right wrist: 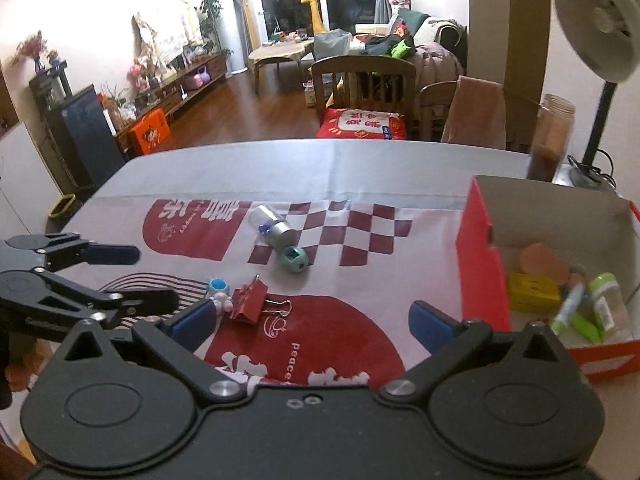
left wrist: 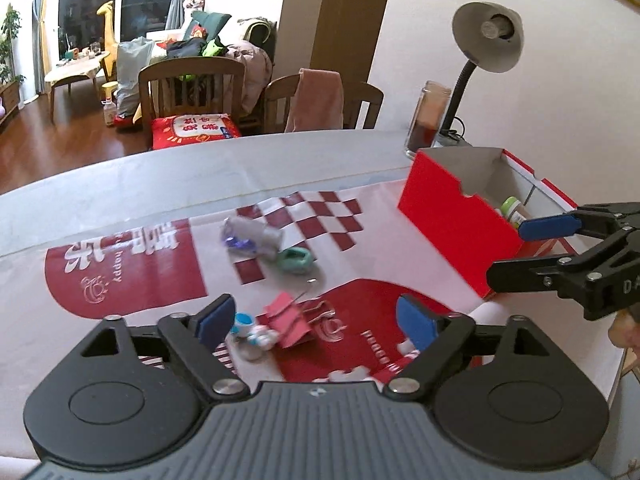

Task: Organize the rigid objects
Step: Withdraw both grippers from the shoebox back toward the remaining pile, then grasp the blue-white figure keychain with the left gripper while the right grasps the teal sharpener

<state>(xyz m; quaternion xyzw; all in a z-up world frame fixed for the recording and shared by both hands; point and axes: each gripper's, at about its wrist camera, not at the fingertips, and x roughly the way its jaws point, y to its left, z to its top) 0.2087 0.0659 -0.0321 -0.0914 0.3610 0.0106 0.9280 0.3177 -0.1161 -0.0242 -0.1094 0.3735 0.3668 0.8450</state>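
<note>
Two black grippers, left (left wrist: 316,320) and right (right wrist: 316,322), are hanging with jaws apart and empty over a red-and-white printed mat (right wrist: 360,240); a red metal binder clip (right wrist: 250,304) is lying left of the open red cardboard box (right wrist: 480,272).

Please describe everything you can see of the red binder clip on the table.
The red binder clip is a folded clip that looks like painted metal, with silvery wire handles folded out flat to its right. It lies on its side on the red-and-white printed cloth, beside a small blue-and-white toy figure. Nothing grips it.
</note>
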